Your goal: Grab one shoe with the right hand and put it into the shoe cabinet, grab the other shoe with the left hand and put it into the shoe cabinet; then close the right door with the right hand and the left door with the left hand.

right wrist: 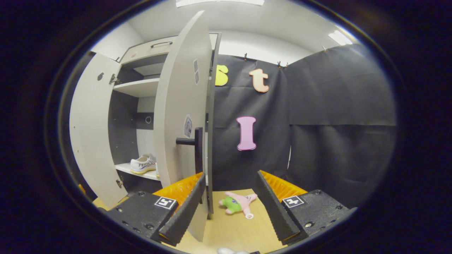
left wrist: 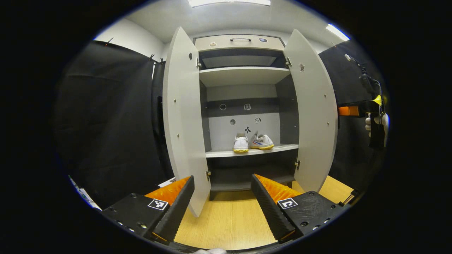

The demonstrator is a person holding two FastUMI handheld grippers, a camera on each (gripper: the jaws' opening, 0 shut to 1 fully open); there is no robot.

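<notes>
In the left gripper view the left gripper [left wrist: 222,201] is hanging wide open over the wooden floor [left wrist: 229,222], gripping nothing, square coded tags on its fingers. Ahead, the shoe cabinet [left wrist: 243,106] is standing with both doors swung out — the left door [left wrist: 183,120] and the right door [left wrist: 314,116]. Two white, yellow-soled sneakers are sitting on the lower shelf [left wrist: 279,148], near its front edge: one sneaker [left wrist: 241,144] toe-forward, the other sneaker [left wrist: 262,141] angled just beside it, with lettering too small to read. Small stickers are dotting the back panel.

In the right gripper view the right gripper [right wrist: 229,206] is gaping too, empty, by the right door's outer face with its dark handle [right wrist: 194,144]. A pink-and-green plush toy [right wrist: 238,204] is lying on the floor.
</notes>
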